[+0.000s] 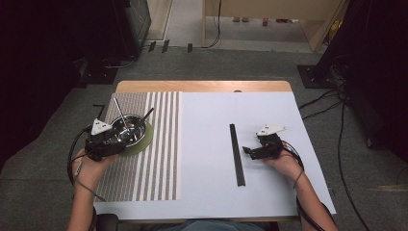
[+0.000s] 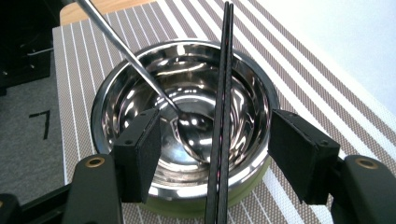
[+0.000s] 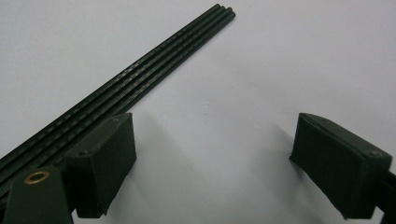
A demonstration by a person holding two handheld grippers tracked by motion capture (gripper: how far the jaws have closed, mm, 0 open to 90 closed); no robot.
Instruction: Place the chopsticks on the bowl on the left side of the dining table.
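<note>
steel gleams in the high view: a metal bowl [image 1: 127, 130] sits on a green coaster [image 1: 144, 139] on the striped mat [image 1: 154, 159] at the left of the white worktop [image 1: 207, 192], a spoon [image 1: 121, 115] and a pair of chopsticks [image 1: 146, 113] resting in it. the left claw [image 1: 103, 140] is at the bowl's near left rim; the right claw [image 1: 250, 151] hovers just right of a bundle of black chopsticks [image 1: 236, 154] lying near-to-far on the worktop. in the left gripper view, the left claw is spread wide over the bowl's near rim, the pair of chopsticks between its jaws, untouched. in the right gripper view, the right claw is spread too, the bundle of black chopsticks beside its left jaw.
</note>
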